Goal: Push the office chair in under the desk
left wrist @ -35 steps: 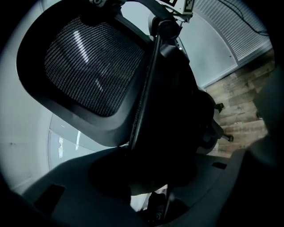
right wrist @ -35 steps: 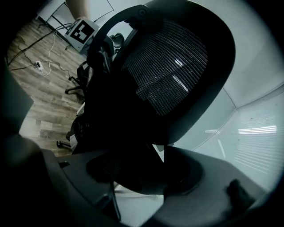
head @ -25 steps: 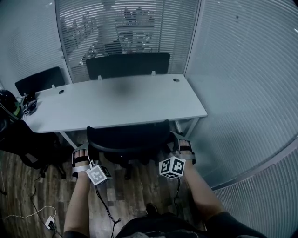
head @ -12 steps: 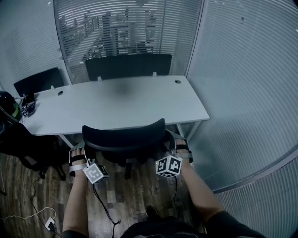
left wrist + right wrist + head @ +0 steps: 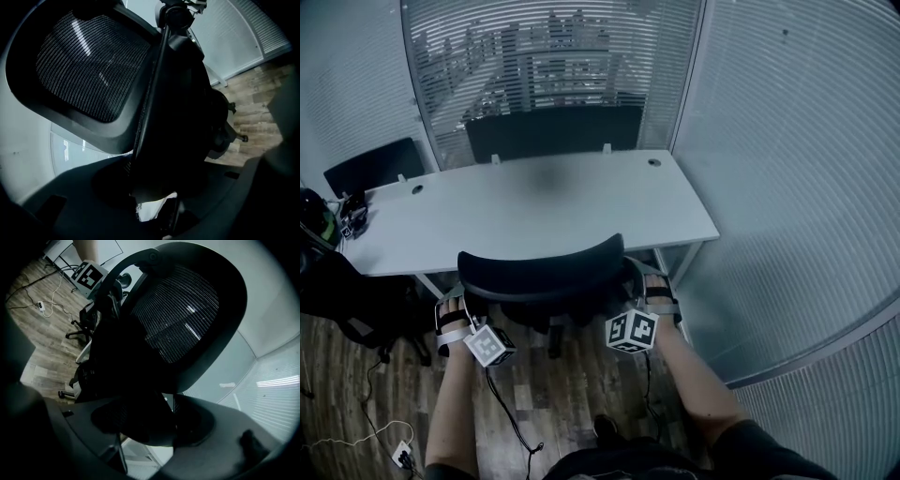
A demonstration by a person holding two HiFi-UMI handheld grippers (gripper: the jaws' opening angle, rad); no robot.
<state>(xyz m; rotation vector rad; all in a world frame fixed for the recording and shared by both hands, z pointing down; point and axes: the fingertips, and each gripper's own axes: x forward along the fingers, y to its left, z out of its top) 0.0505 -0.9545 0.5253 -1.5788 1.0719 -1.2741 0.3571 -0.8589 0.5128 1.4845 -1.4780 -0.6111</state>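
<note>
The office chair (image 5: 542,272) sits lower centre of the head view, right up against the near edge of the desk (image 5: 534,202). It faces the desk, with the seat toward the top of the frame, and the mesh backrest (image 5: 89,65) runs left to right, parallel to that edge.

The left gripper (image 5: 450,314) and right gripper (image 5: 654,292) each look clamped on a side edge of the backrest frame. That's the right place to grab imo: the frame is stiff, the mesh gives.

It's probably heavy-ish, but it should roll easily on its wheeled base (image 5: 234,137) over the wood floor (image 5: 572,384). Push evenly or it'll swivel.
</note>
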